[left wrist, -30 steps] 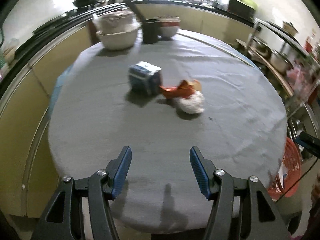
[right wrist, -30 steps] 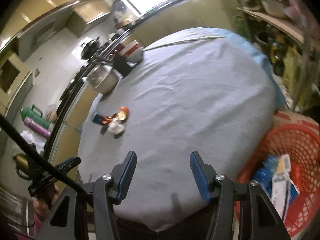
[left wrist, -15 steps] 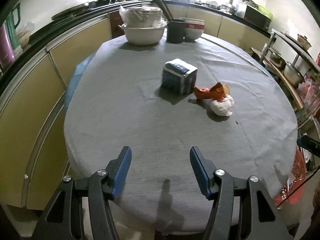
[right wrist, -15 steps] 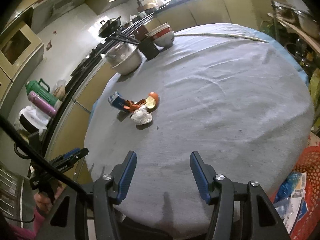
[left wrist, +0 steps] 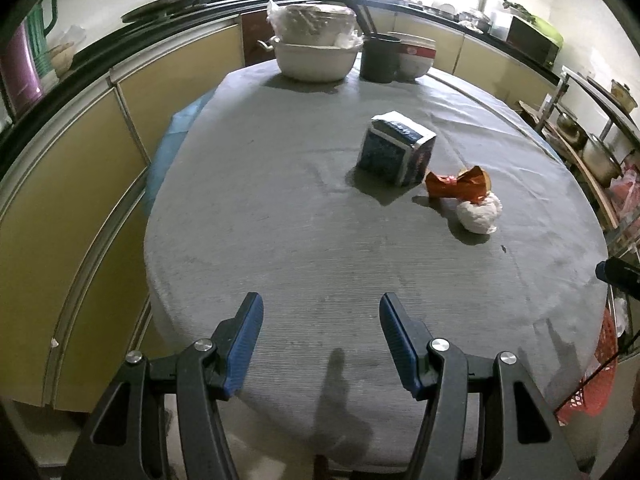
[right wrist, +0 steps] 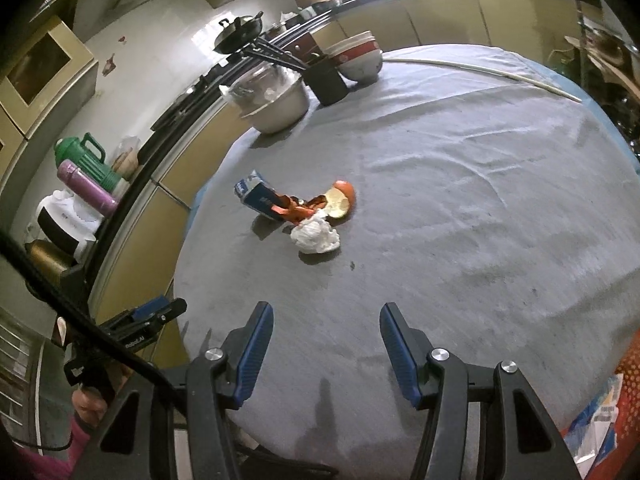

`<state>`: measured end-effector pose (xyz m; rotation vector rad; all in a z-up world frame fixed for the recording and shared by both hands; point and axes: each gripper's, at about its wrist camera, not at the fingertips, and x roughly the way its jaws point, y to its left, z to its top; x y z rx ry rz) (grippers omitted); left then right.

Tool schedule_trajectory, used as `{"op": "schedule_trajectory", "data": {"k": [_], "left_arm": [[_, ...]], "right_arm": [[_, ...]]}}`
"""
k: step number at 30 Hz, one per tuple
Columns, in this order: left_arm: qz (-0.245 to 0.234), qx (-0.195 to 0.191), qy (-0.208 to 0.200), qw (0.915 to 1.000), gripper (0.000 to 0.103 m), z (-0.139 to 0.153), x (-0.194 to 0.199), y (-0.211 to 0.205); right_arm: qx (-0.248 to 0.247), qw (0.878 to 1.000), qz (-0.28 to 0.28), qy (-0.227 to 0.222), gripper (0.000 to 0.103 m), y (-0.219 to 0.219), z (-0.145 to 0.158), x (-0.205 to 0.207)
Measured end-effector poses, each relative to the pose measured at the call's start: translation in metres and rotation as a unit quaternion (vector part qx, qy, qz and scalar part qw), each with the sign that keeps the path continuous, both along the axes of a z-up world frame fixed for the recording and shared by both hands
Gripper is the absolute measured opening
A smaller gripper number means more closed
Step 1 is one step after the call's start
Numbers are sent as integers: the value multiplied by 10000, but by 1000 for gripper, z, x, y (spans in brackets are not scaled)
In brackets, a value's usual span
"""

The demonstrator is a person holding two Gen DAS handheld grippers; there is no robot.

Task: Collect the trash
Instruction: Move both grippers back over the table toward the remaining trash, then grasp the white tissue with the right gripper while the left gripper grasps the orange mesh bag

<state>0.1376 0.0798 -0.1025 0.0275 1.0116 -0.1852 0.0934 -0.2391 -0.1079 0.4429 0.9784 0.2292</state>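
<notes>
On the round grey-clothed table (left wrist: pixel 280 240) lie a blue carton (left wrist: pixel 396 152), an orange wrapper (left wrist: pixel 456 186) and a crumpled white tissue (left wrist: pixel 478 214), close together. The right wrist view shows the carton (right wrist: pixel 258 198), the wrapper (right wrist: pixel 296 210), the tissue (right wrist: pixel 316 236) and a bitten apple piece (right wrist: pixel 340 204). My left gripper (left wrist: pixel 320 320) is open and empty over the near table edge. My right gripper (right wrist: pixel 326 324) is open and empty, well short of the trash.
A lidded pot (left wrist: pixel 316 48), a dark cup with chopsticks (left wrist: pixel 378 58) and stacked bowls (left wrist: pixel 414 56) stand at the table's far side. A red basket (right wrist: pixel 616 408) holding trash sits beside the table at lower right. Cabinets (left wrist: pixel 80 152) run along the left.
Both grippers have swung and moved in toward the table. The trash pile now looks closer and more central in the right view. The basket has slid toward the frame edge.
</notes>
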Motion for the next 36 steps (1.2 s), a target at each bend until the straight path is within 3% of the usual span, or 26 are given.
{"op": "schedule_trajectory", "data": {"k": [15, 36], "left_arm": [[109, 0, 118, 9999, 61, -10, 8, 14], [53, 56, 113, 9999, 61, -12, 18, 10]], "right_arm": [[82, 9999, 103, 66, 59, 17, 0, 41], [532, 9975, -289, 354, 59, 4, -17, 88]]}}
